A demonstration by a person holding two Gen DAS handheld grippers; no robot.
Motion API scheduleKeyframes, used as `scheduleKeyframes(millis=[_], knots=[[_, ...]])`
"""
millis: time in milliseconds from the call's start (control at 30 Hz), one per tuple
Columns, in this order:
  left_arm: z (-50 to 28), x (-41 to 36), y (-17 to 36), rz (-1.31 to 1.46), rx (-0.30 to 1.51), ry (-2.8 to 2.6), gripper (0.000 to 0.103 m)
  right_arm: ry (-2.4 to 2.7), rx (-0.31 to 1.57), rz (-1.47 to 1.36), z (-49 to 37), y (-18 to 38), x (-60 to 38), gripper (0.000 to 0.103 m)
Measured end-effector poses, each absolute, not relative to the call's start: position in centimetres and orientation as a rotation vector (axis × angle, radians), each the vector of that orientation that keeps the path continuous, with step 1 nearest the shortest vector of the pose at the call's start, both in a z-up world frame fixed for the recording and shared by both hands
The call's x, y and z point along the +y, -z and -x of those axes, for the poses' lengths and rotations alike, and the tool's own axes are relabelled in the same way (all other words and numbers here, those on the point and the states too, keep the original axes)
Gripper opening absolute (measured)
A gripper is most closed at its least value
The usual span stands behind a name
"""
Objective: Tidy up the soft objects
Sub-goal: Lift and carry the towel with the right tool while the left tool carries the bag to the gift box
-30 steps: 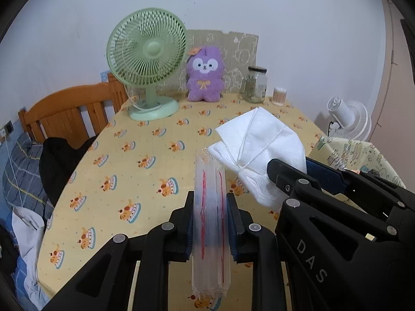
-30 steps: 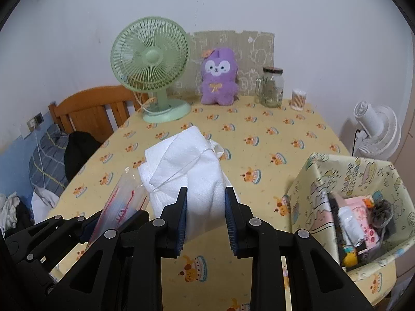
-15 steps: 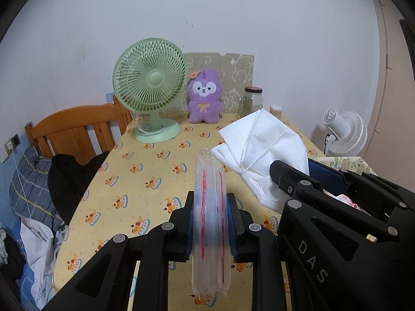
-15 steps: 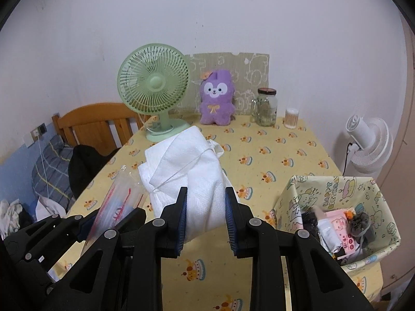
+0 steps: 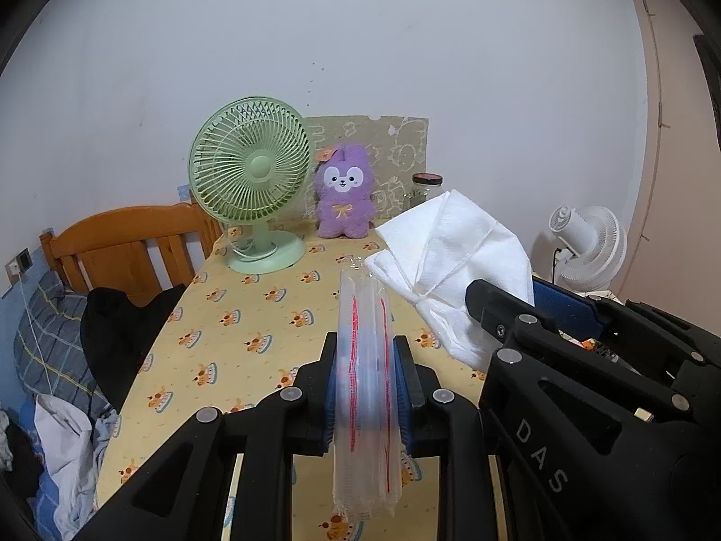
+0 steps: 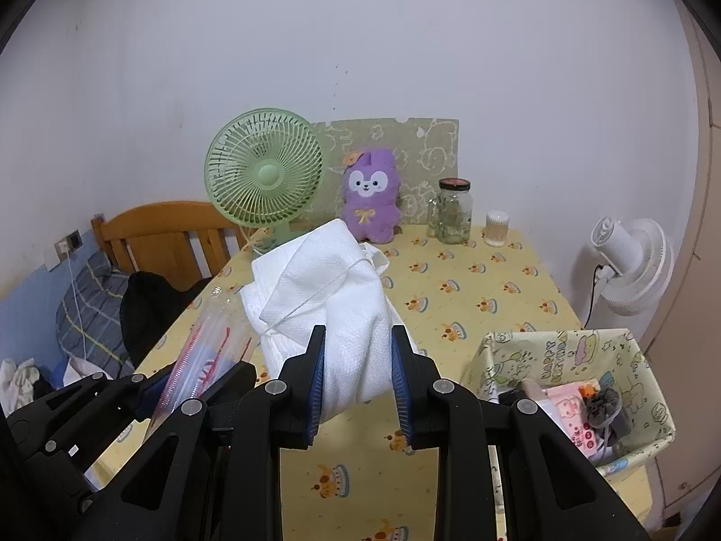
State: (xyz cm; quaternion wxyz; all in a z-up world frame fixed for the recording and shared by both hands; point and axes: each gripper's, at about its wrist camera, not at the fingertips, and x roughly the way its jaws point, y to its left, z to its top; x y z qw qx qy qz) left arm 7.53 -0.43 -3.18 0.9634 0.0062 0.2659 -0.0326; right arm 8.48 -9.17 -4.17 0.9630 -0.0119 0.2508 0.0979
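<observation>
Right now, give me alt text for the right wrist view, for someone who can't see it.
The right hand-held gripper is shut on a bundle of white cloth above a yellow cake-print table; the left hand-held gripper beside it grips a clear zip bag. A green fan, purple plush toy and glass jar stand at the back.

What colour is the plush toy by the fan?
Purple, with a white face and orange bow; the plush toy shows best in the right wrist view.

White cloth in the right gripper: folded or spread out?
Folded. The white cloth shows layered creases and hangs bunched between the right gripper fingers, off the table.
</observation>
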Motion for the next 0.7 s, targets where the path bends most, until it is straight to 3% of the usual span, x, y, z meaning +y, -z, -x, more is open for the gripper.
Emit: scheduleKeyframes(millis=[700], knots=[[-8.4, -5.2, 2.4, -0.041, 0.527, 0.119, 0.021, -0.151, 0.497, 0.008, -8.6, 3.4, -13.7, 0.03]])
